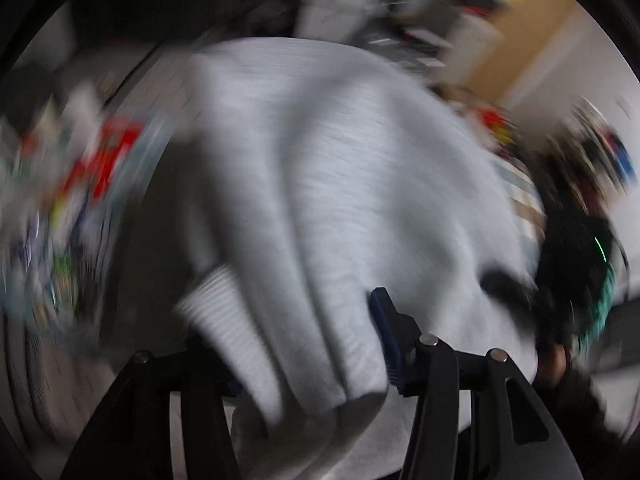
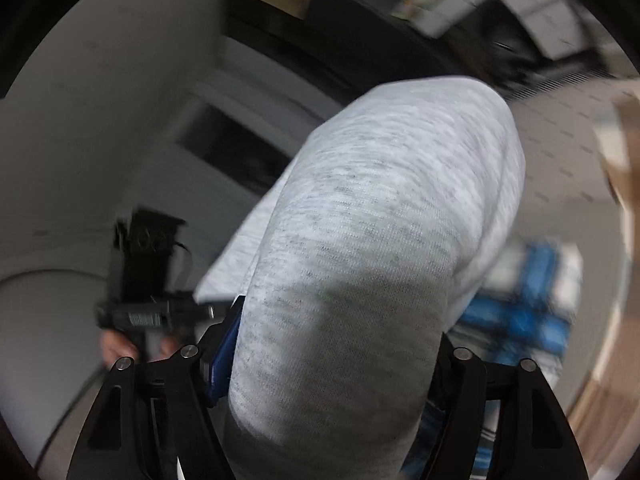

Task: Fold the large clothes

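A large light grey knit garment (image 1: 340, 184) fills the blurred left wrist view. My left gripper (image 1: 308, 344) is shut on bunched folds of it, with a ribbed cuff (image 1: 216, 300) hanging by the left finger; the blue pad (image 1: 386, 336) of the right finger presses the cloth. In the right wrist view the same garment (image 2: 380, 220) drapes up and away from my right gripper (image 2: 332, 364), which is shut on a thick fold of it. The right gripper (image 1: 576, 280) shows at the right edge of the left wrist view, and the left gripper (image 2: 144, 308) at the left of the right wrist view.
Blurred colourful items (image 1: 92, 176) lie at the left, and cluttered shelves (image 1: 460, 8) stand at the back. A blue and white object (image 2: 528, 300) lies low at the right. A pale wall (image 2: 100, 120) and a dark opening (image 2: 240, 152) are behind.
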A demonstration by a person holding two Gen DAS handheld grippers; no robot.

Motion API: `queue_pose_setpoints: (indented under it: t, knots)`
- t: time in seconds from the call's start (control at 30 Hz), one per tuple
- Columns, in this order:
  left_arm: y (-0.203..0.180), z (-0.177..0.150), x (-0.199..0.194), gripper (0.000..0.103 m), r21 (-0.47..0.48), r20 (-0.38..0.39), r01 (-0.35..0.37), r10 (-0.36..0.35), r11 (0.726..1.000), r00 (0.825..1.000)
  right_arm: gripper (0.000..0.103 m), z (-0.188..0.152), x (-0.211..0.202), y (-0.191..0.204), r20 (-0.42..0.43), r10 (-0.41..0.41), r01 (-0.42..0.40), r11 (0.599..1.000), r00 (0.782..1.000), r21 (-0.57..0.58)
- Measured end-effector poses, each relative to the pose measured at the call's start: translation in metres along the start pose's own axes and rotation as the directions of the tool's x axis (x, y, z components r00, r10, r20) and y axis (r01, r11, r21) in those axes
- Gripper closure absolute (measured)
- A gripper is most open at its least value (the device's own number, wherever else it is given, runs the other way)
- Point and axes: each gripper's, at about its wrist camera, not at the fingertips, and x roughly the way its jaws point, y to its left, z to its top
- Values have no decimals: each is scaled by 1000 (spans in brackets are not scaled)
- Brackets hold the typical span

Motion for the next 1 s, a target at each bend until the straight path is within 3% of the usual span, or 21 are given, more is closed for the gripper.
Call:
queue_pose_setpoints:
  t: [0.07,0.13,0.17,0.3,0.4,0.5,0.57,0.6,0.63,0.67,0.7,0.77,0.87,0.9,1.0]
  knots:
    - [30,-5,29,57,-91,-74,27,-34,996,997,19,-29,12,-11,-52,-158,157,987,986,-23]
    - [44,-15,38,53,-126,-52,111,-119,986,992,19,-46,7,-7,-54,-185,180,979,981,-95]
    - [48,-17,33,53,-122,-25,120,-123,985,992,19,-53,1,-3,-56,-183,174,976,982,-131]
    - [50,-22,4,53,-91,75,43,-36,995,997,18,-65,-14,3,-82,-226,213,967,971,-139]
    - [40,-28,-22,53,-91,173,-63,78,994,982,18,-69,-21,-2,-78,-241,231,965,967,-125]
    - [30,-43,-48,53,-53,254,-54,66,997,965,18,-72,-28,14,-76,-293,275,943,953,-188]
    - [9,-50,-59,53,-7,328,-56,55,998,943,18,-67,-33,20,-97,-298,267,932,949,-246]
    - [11,-52,-57,44,20,355,-44,34,999,934,18,-64,-40,26,-94,-304,269,924,948,-273]
    - [-2,-60,-52,28,76,380,-34,3,997,925,18,-62,-52,31,-55,-313,283,909,948,-306]
    - [-4,-64,-43,23,104,380,-42,-1,994,925,18,-60,-67,35,14,-318,304,893,948,-332]
    - [-8,-67,-31,23,120,371,-50,2,992,929,18,-59,-79,38,66,-314,317,882,947,-349]
    - [-13,-73,10,23,143,304,-42,-3,989,953,15,-40,-97,53,169,-303,346,851,938,-394]
    - [1,-78,57,23,90,235,19,-40,996,971,14,3,-76,84,144,-298,330,801,943,-499]
    - [6,-78,68,23,72,232,42,-58,997,971,16,16,-61,94,139,-327,348,770,935,-535]
    - [21,-83,95,14,26,232,115,-118,993,966,16,49,-8,106,133,-452,433,666,882,-608]
